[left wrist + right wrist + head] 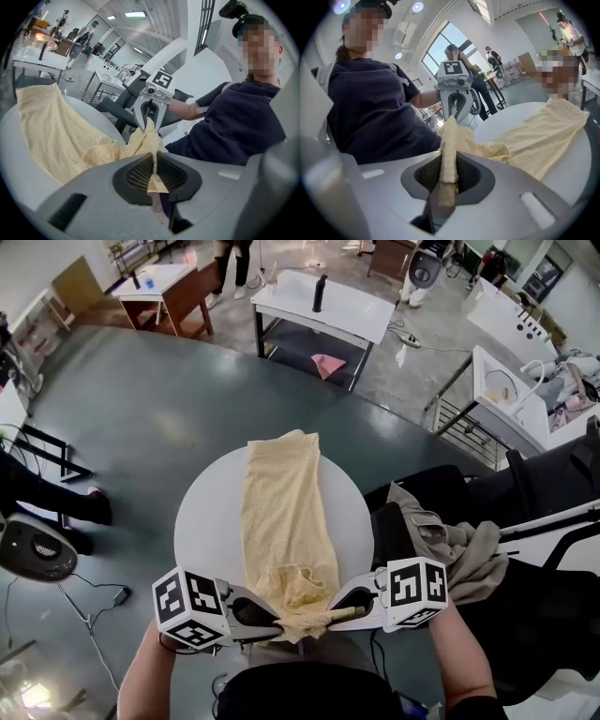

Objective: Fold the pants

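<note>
- Pants (286,521), pale yellow, are lying on the round white counter (202,521). Their long axis is running from the counter's near edge straight to its far edge, where the far end is reaching the rim.
- Left claw (275,622) is gripping the bunched near end of the cloth at the near edge, its jaws pressing on a thin fold that is showing between them in the left gripper view.
- Right claw (339,612) is clamping a thicker roll of that same end, just beside the left one. The two tips are pointing at each other with the gathered cloth between them.
- Both claws are sitting at one end, so neither is nearer to the rest of the garment; all the free cloth is stretching away from them toward the far edge.
- Gathered end is probably the waistband, though the bunching is hiding it.
- Coming move, as I judge it, is calling for carrying that end along the long axis toward the far edge, both claws travelling level with each other.
</note>
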